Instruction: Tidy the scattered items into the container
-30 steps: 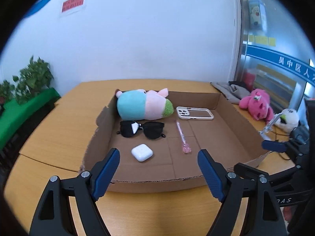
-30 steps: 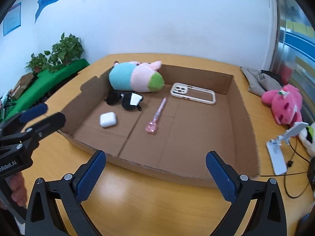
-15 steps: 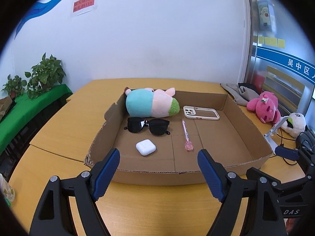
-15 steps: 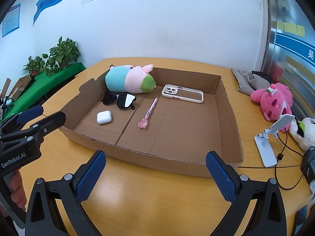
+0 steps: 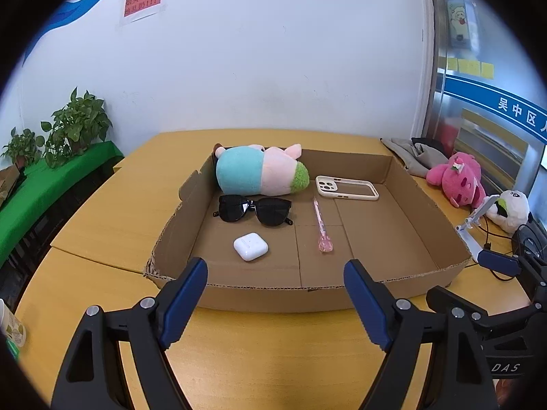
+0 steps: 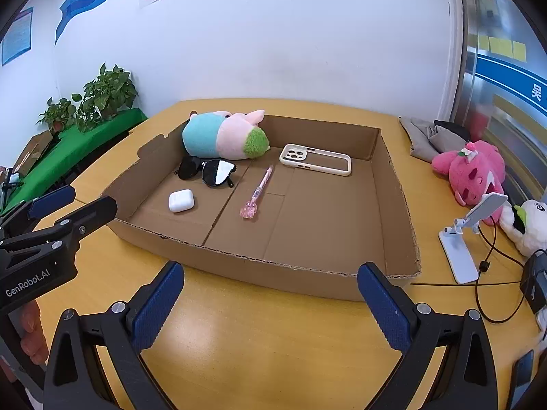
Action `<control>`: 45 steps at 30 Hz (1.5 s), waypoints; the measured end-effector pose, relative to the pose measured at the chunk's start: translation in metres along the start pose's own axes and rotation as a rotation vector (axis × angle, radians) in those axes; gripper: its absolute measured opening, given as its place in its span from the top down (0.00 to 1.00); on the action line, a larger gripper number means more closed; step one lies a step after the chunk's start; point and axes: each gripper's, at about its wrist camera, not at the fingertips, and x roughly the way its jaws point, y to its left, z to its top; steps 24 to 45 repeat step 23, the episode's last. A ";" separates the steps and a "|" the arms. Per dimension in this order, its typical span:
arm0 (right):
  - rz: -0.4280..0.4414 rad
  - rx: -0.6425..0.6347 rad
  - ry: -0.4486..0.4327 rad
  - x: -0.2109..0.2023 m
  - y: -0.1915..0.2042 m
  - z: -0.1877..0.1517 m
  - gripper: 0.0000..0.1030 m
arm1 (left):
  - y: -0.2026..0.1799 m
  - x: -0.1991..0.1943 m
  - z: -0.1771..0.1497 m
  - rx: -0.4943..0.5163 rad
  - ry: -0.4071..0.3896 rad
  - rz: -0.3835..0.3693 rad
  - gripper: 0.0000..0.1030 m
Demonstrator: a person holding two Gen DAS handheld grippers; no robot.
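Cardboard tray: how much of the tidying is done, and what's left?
Done: the shallow cardboard tray already holds the blue-pink-green plush, black sunglasses, white earbud case, pink pen and cream phone case. In hand: nothing; the left gripper and right gripper are open and empty. Left: possibly the pink plush bear outside the tray.
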 end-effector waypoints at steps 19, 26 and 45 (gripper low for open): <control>-0.016 0.002 0.018 0.002 0.004 -0.003 0.00 | 0.003 -0.005 -0.010 0.020 0.006 0.072 0.20; -0.018 0.000 0.023 0.003 0.004 -0.005 0.00 | 0.005 -0.004 -0.013 0.024 0.014 0.067 0.20; -0.018 0.000 0.023 0.003 0.004 -0.005 0.00 | 0.005 -0.004 -0.013 0.024 0.014 0.067 0.20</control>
